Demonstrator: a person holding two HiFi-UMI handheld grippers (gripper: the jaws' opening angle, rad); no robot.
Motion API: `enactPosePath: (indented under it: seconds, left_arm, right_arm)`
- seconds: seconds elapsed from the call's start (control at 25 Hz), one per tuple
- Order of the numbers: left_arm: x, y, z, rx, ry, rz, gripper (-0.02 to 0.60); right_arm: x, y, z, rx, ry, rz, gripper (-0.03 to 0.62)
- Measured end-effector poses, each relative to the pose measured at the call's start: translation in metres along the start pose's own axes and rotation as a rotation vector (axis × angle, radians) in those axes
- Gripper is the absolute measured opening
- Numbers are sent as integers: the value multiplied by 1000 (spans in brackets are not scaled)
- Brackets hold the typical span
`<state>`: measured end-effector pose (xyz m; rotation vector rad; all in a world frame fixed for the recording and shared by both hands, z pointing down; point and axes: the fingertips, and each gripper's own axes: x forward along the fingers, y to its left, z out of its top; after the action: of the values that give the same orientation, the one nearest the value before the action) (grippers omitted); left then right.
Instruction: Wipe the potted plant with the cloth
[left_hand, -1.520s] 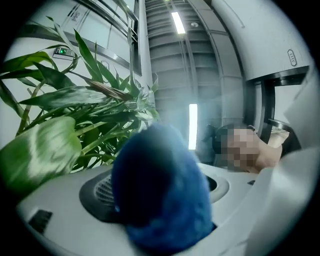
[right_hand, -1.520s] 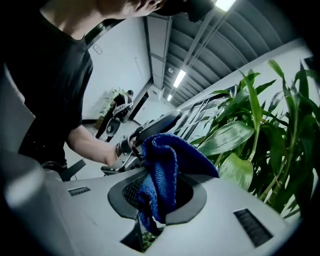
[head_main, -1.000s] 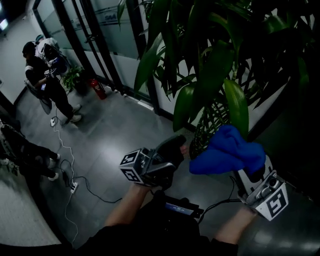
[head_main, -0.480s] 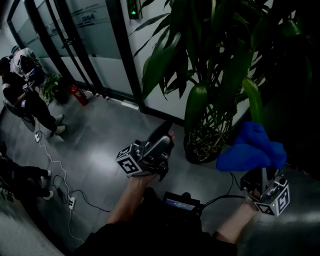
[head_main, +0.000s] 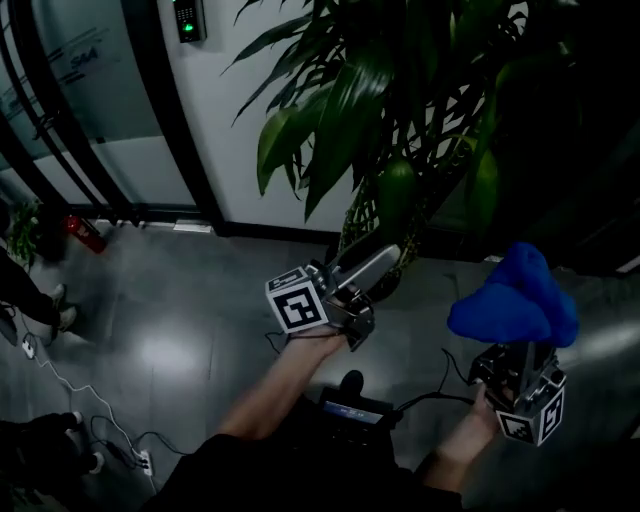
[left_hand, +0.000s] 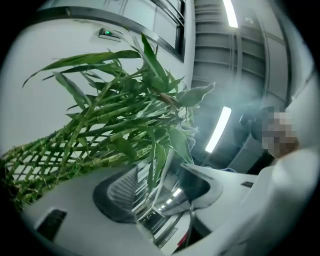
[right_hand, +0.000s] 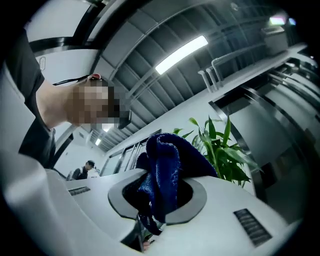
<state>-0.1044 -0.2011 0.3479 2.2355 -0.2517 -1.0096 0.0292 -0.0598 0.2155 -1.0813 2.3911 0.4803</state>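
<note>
The potted plant (head_main: 350, 110) fills the upper middle of the head view, its woven stems (head_main: 372, 228) dropping behind my left gripper. The left gripper (head_main: 375, 262) points up at those stems. In the left gripper view a drooping leaf (left_hand: 152, 162) hangs between the two jaws; they are closing, and the pads stand apart from it. At the lower right my right gripper (head_main: 522, 372) is shut on a bunched blue cloth (head_main: 515, 300), held upright just right of the plant. The cloth (right_hand: 162, 167) bulges out of the jaws, with the plant (right_hand: 220, 145) behind it.
A glass wall with black frames (head_main: 60, 120) runs along the left, with a green-lit door panel (head_main: 188, 18) above. A red fire extinguisher (head_main: 85, 232) stands by the wall. Cables (head_main: 60, 385) trail over the grey floor at the lower left. A person's feet (head_main: 25, 290) show at the left edge.
The head view has swung right, off the corridor and onto the plant. Both grippers have moved in toward the plant; the left one rolled and its jaws narrowed. The cloth stays gripped.
</note>
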Motion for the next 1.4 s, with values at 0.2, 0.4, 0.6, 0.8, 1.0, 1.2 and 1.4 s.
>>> enactPosePath:
  seconds: [0.2, 0.4, 0.6, 0.8, 1.0, 1.2, 1.4]
  left_arm:
    - [4, 7, 9, -71, -88, -15, 38]
    - [-3, 8, 16, -23, -79, 4, 3]
    - [-5, 5, 17, 25, -47, 1, 3]
    - [-8, 2, 15, 27, -37, -23, 3]
    - [-23, -1, 13, 12, 2, -40, 3]
    - [-25, -5, 13, -33, 46, -80, 3]
    - [-32, -1, 19, -64, 86, -111, 3]
  right_arm:
    - [12, 25, 10, -98, 22, 45, 78]
    - [55, 34, -12, -179, 61, 106, 78]
    - [106, 46, -53, -301, 97, 254, 78]
    - [169, -18, -108, -532, 203, 133, 78]
    - [198, -33, -138, -463, 262, 63, 78]
    - [191, -26, -184, -405, 417, 130, 78]
    - [182, -25, -205, -331, 461, 156, 78]
